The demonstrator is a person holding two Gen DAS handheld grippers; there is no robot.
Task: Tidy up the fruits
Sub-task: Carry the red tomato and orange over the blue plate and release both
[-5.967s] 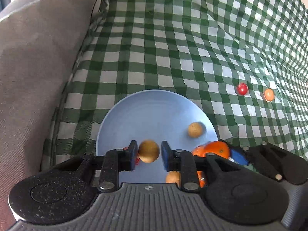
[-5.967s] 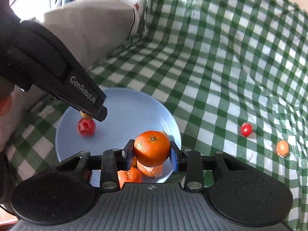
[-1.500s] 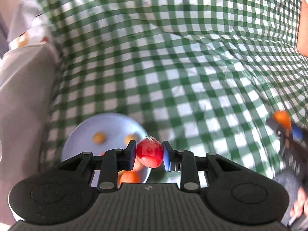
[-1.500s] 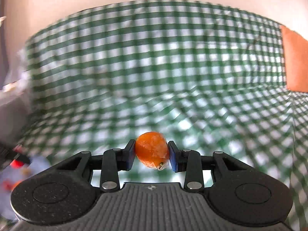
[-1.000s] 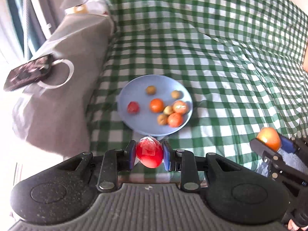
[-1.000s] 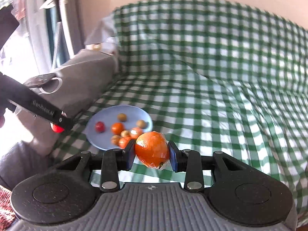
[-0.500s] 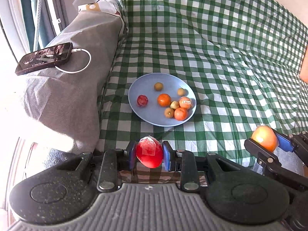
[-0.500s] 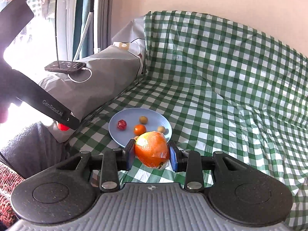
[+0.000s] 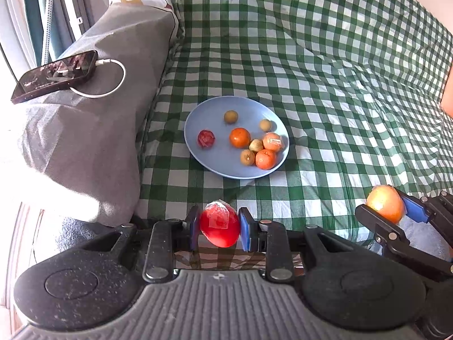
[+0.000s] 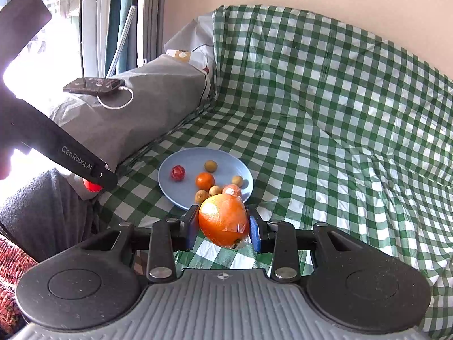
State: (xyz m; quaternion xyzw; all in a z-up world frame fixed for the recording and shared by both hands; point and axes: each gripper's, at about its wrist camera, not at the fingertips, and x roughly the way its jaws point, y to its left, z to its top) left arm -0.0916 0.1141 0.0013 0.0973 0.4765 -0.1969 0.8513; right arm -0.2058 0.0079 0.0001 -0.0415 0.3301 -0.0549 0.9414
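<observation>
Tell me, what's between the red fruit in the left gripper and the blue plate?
Only bare green-checked cloth lies between the red fruit in the left gripper and the blue plate, as the left wrist view shows.

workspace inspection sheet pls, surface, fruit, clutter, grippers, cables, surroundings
surface: green checked cloth, wrinkled, over a couch-like seat
job's things: blue plate on the cloth holds seven fruits: one red, three orange, three small tan; red fruit and orange fruit are held off the plate, both in clear wrap
clutter: phone on the grey cushion
grippers: left gripper shut on red fruit; right gripper shut on orange fruit; both near the seat's front edge
cables: white cable plugged into phone, looped on cushion
surroundings: window at left, plain wall behind
</observation>
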